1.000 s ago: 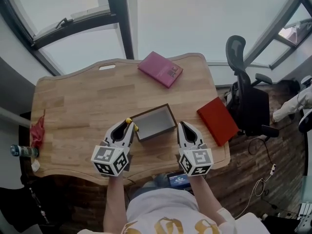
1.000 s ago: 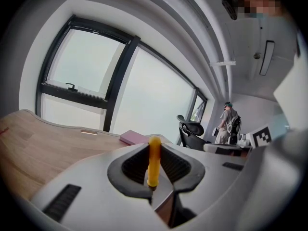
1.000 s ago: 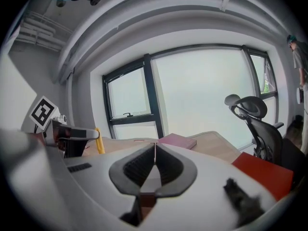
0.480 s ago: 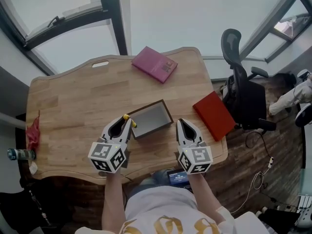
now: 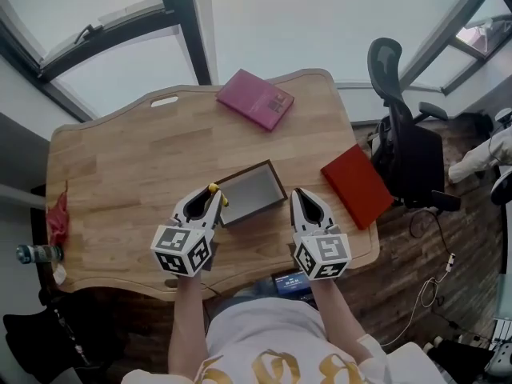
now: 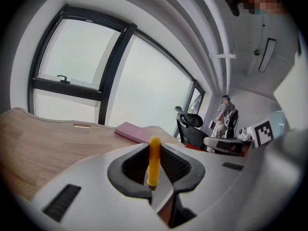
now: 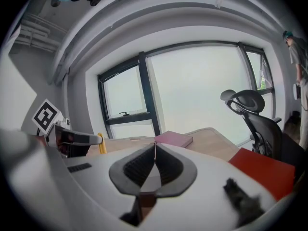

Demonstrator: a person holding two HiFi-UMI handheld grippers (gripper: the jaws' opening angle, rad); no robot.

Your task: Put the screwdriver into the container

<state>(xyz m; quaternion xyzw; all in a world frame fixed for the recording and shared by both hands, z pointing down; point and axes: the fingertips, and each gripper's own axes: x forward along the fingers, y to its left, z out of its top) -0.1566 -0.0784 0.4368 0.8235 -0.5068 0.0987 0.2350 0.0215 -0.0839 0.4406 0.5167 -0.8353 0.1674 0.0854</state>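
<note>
Clamping the yellow screwdriver upright, the left gripper sits mid-frame, just beside the left corner of the grey container. Only the head view shows that container. Right gripper: jaws together, empty.

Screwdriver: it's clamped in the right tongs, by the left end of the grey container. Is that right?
Not quite. The screwdriver is clamped in the left tongs, not the right: the left gripper view shows its yellow handle between those jaws. The right tongs are shut on nothing. The rest holds: the screwdriver is by the left end of the grey container.
</note>
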